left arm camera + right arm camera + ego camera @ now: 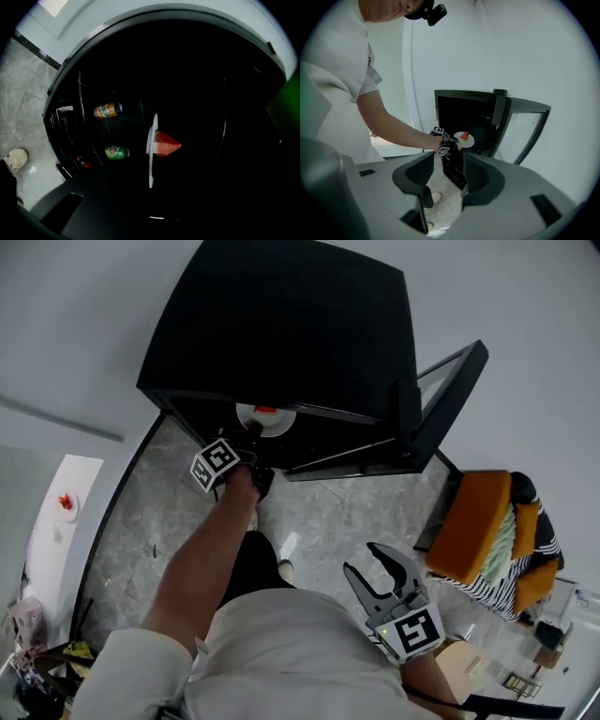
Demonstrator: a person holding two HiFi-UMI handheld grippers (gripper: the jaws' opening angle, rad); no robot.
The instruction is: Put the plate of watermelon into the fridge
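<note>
A white plate (265,418) with a red watermelon wedge (266,410) hangs at the mouth of the open black fridge (281,324). My left gripper (251,439) is shut on the plate's near rim. In the left gripper view the plate (151,150) shows edge-on with the wedge (166,143) against the dark fridge interior, and the jaws are lost in shadow. The right gripper view shows the plate (465,140) and left gripper (450,139) just in front of the fridge (464,108). My right gripper (364,563) (448,161) stands open and empty, low by the person's waist.
The glass fridge door (441,409) is swung open to the right. Inside, an orange can (108,110) and a green can (116,152) lie on wire shelves. An orange chair (483,521) with striped cloth stands at right. A white table (61,521) stands at far left.
</note>
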